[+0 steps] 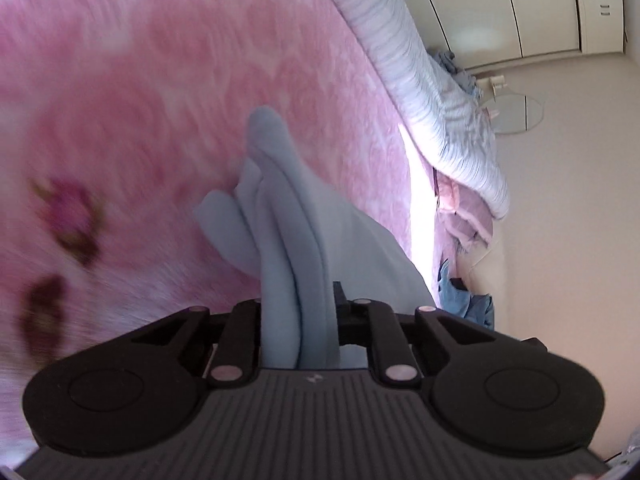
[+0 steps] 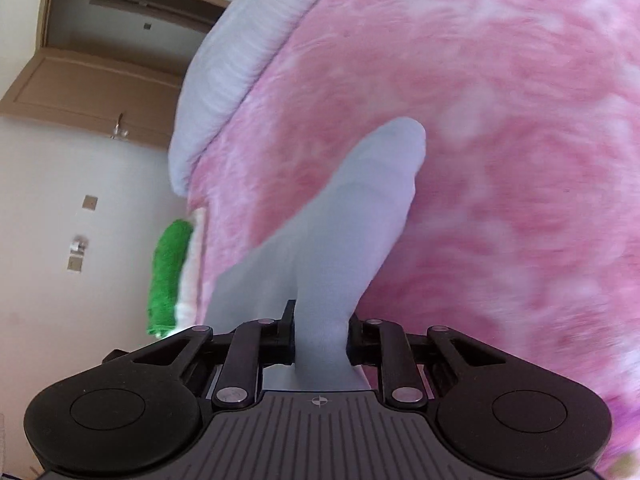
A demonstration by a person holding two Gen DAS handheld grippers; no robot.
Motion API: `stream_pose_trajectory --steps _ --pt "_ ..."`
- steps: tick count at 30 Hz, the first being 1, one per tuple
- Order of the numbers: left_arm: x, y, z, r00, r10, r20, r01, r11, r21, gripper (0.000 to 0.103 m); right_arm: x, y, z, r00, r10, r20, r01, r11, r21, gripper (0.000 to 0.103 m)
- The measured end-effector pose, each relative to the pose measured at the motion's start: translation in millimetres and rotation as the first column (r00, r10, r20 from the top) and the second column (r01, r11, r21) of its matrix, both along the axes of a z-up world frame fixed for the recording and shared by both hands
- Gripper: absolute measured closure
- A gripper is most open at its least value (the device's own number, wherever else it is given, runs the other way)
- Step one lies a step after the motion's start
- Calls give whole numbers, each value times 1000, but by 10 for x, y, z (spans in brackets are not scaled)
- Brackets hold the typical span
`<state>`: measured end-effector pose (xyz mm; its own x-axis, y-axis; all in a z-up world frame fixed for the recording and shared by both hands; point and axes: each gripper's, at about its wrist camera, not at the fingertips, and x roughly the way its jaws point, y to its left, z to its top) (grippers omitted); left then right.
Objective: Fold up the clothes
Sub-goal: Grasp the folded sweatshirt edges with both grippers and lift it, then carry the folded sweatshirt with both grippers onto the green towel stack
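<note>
Both the left gripper (image 1: 298, 320) and right gripper (image 2: 322, 340) have jaws pinching the bunched pale-blue fabric garment (image 1: 288, 216) above the pink fleecy bed blanket (image 1: 160, 100), so folding looks midway, nothing laid flat yet.

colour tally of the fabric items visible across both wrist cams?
Light blue: 1, the garment gripped by left tongs and right tongs
Pink: 1, the blanket
Pale lavender-white: 1, the striped duvet
Green: 1, the towel
Darker blue: 1, the clothes pile at the bed's edge
Total: 5
</note>
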<state>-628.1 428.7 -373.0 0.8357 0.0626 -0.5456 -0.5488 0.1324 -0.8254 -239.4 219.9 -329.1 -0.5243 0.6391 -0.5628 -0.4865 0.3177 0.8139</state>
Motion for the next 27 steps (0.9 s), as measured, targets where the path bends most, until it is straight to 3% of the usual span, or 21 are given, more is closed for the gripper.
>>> stream_pose_trajectory --steps 5,11,18,24,27 --pt "-762 329 493 998 65 5 -65 998 -6 90 -554 571 440 998 53 -22 -53 999 6 84" --pt "-1989 1048 1172 995 102 4 -102 995 18 90 -1616 1349 1019 996 76 -37 -74 996 39 84" --pt "-3137 2278 1909 992 107 -60 -95 979 182 90 -2880 2647 1387 993 98 -63 -87 984 157 84" --pt "-3646 3268 2084 984 146 -105 -114 957 266 90 -3614 3791 1393 995 101 -25 -91 961 262 84" --pt "-3784 3672 1746 978 147 -147 -109 965 240 88 -3887 4231 1140 994 103 -19 -94 957 274 83"
